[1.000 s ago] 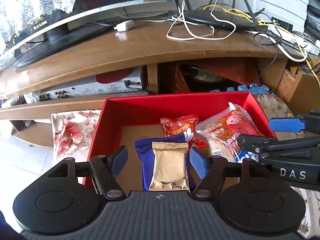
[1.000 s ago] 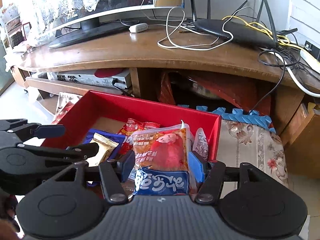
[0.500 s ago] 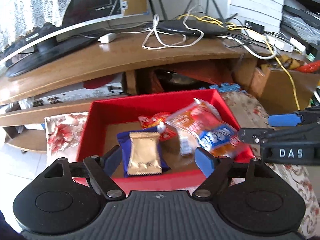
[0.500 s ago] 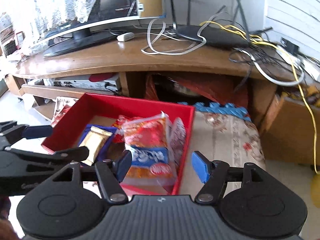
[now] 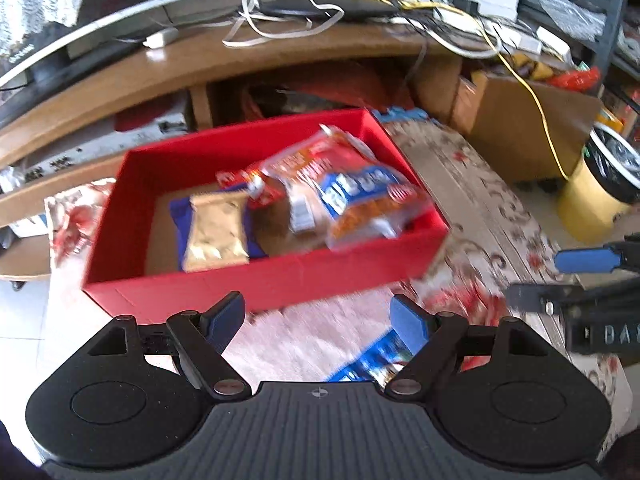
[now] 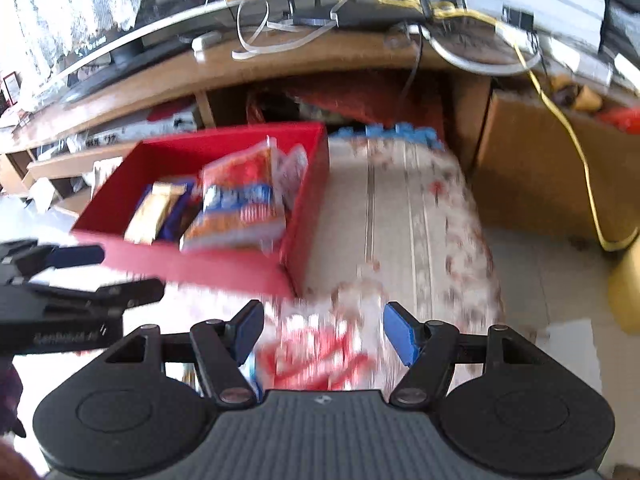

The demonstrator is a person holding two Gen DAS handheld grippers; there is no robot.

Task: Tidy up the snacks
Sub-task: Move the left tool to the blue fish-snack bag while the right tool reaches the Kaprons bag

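The red box (image 5: pixel 256 280) sits on a flowered cloth (image 5: pixel 472 184) in front of a wooden TV stand (image 5: pixel 280 56). Inside the box, a gold packet (image 5: pixel 218 232) lies on a blue packet (image 5: pixel 178 216) toward its left side; a small red packet (image 5: pixel 244 178) lies behind them, and a large orange-and-blue bag (image 5: pixel 352 188) leans against the box's right wall. The left gripper (image 5: pixel 318 318) hovers just outside the box's near wall, jaws spread, nothing between them. The right gripper (image 6: pixel 324 332) hangs off the box's near right corner, over the cloth, jaws also spread and empty. Both pairs of jaws have just been opening. Beside the box's near wall a blurred blue-and-white packet (image 5: pixel 374 358) lies on the cloth.
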